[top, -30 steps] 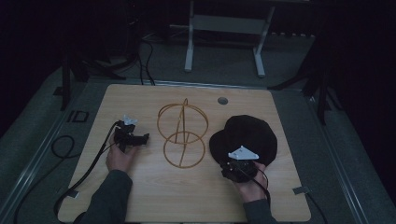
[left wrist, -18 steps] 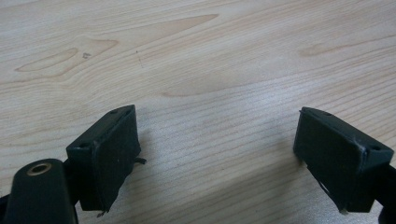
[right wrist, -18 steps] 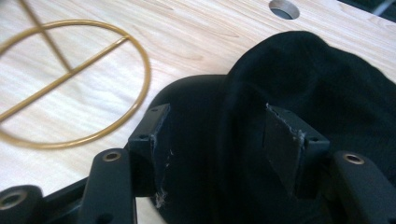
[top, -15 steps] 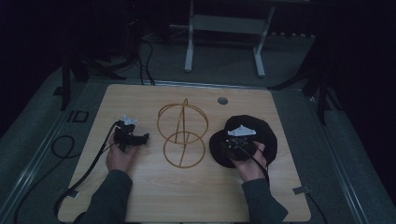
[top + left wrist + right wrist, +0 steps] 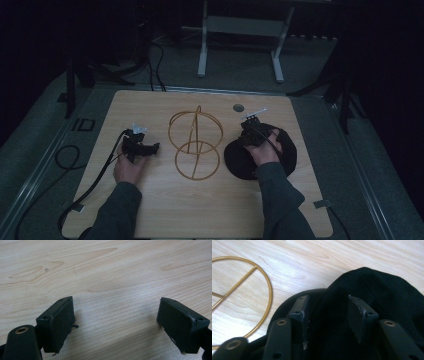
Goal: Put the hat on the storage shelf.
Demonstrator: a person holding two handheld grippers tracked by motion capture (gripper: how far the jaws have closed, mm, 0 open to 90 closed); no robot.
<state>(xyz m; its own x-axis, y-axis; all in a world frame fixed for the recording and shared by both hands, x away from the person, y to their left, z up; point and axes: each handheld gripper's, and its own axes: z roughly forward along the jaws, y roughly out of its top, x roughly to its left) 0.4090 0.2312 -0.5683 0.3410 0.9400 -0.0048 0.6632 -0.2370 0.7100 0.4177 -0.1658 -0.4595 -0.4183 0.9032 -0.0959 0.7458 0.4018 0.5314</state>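
1. Black hat (image 5: 280, 155) first, in the high view: it lies flat on the table (image 5: 150, 205) toward the right edge, roughly midway between the near and far edges. My right hand-held gripper (image 5: 251, 123) sits over the far-left part of it, with the hand resting on the fabric behind. Just to the hat's left stands the gold wire stand (image 5: 194, 146), its round base on the wood and its hoop rising behind it. The left hand-held gripper (image 5: 152, 147) waits nearer the left edge, apart from the stand. A small grey disc (image 5: 238, 107) is set into the table near the far edge.

2. Left gripper view: the left hand-held gripper (image 5: 116, 320) has its jaws spread wide over bare wood grain, with nothing between them.

3. Right gripper view: the right hand-held gripper (image 5: 328, 312) has its jaws parted, angled down onto the black hat (image 5: 374, 287). Dark fabric lies between and around them, but I see no fold pinched, so I judge it not yet gripped. The stand's ring (image 5: 265, 285) curves past on the left, close to the hat's edge.

4. Progress, as I judge it: the reach to the hat is done; closing on the fabric, lifting it and presumably setting it on the stand are all left. The hat looks limp, so I would expect it to sag once lifted.
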